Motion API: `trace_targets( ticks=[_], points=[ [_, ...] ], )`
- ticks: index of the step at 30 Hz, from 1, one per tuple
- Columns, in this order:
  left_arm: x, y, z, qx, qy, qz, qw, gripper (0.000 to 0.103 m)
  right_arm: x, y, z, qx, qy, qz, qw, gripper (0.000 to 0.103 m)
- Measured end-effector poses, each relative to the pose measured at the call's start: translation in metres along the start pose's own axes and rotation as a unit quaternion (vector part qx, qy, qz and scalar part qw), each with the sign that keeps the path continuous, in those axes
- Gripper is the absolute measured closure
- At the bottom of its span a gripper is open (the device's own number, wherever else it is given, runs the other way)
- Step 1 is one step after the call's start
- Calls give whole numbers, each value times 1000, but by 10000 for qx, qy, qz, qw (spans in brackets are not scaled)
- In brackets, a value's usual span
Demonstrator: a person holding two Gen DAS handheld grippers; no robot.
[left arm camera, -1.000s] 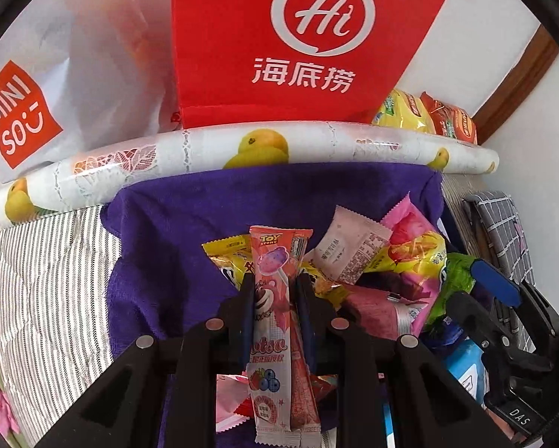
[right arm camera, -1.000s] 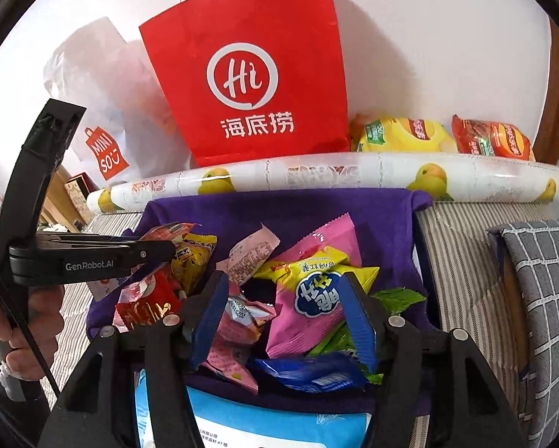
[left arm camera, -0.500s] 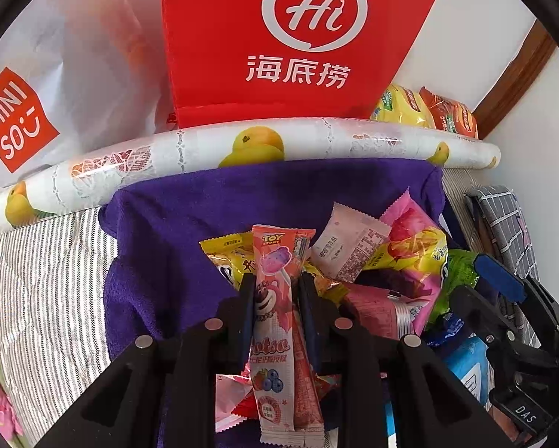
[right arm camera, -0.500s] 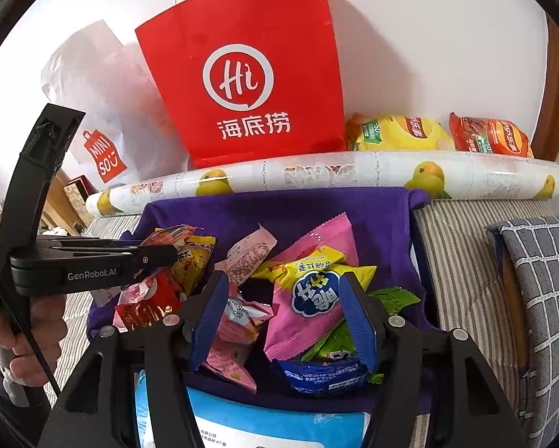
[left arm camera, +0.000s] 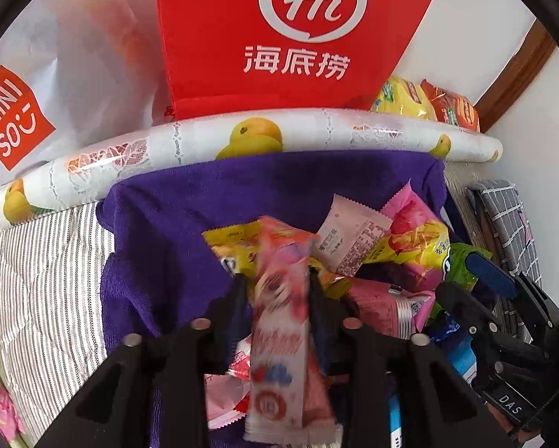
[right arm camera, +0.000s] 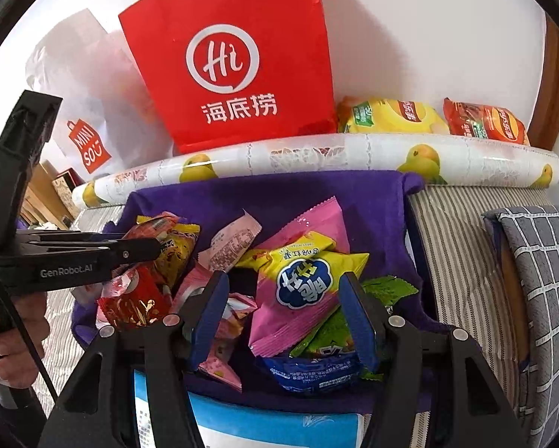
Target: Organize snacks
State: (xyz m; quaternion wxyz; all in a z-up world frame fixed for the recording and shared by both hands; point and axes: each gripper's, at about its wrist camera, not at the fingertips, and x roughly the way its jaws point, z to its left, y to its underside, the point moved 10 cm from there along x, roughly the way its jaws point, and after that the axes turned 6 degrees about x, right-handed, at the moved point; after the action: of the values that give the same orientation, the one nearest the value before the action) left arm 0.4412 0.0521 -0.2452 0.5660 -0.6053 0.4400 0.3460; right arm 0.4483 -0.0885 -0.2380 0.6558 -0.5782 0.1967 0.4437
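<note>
A heap of snack packets lies on a purple cloth (left arm camera: 167, 224). My left gripper (left arm camera: 277, 280) points down at the heap and its jaws are opening. A long pink stick packet (left arm camera: 279, 321) stands between the fingers, blurred and loose, with small gaps on both sides. From the right wrist view the left gripper (right arm camera: 145, 250) reaches in from the left, over a red packet (right arm camera: 137, 298). My right gripper (right arm camera: 283, 283) hangs open above a pink and yellow bag (right arm camera: 298, 283) without touching it. The same gripper (left arm camera: 466, 280) shows at the right edge of the left wrist view.
A red paper bag (right arm camera: 234, 74) and a white Miniso bag (right arm camera: 89, 142) stand against the wall behind a fruit-printed roll (right arm camera: 317, 156). Yellow (right arm camera: 391, 115) and red (right arm camera: 485, 123) chip bags sit at the back right. A checked cushion (right arm camera: 541, 280) lies right. A blue-white pack (right arm camera: 279, 425) lies nearest.
The left jaws have parted from the pink stick packet, which is now blurred and loose between them. The right gripper has hardly moved.
</note>
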Motion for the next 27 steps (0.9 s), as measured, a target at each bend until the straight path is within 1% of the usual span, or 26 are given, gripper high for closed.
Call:
trace_targets(
  ticks=[3, 4, 6, 11, 16, 24, 27],
  points=[
    [-3, -1, -2, 26, 21, -62, 10000, 61, 2, 1, -2, 35, 23, 30, 10000, 42],
    [-5, -2, -3, 31, 46, -95, 9999, 56, 3, 2, -3, 48, 28, 45, 10000, 42],
    [-9, -4, -4, 40, 90, -179, 9998, 51, 4, 3, -4, 54, 41, 63, 10000, 42],
    [-16, -7, -7, 2, 231, -271, 9994, 46, 7, 5, -5, 62, 95, 111, 9999, 42],
    [-22, -8, -7, 5, 202, -327, 9993, 40, 7, 4, -6, 63, 127, 107, 9998, 42],
    [-32, -10, -13, 106, 161, -429, 9989, 39, 3, 0, -5, 168, 112, 63, 9998, 42],
    [-36, -11, -16, 111, 190, -462, 9987, 39, -3, -1, -4, 229, 131, 44, 9996, 40]
  ],
)
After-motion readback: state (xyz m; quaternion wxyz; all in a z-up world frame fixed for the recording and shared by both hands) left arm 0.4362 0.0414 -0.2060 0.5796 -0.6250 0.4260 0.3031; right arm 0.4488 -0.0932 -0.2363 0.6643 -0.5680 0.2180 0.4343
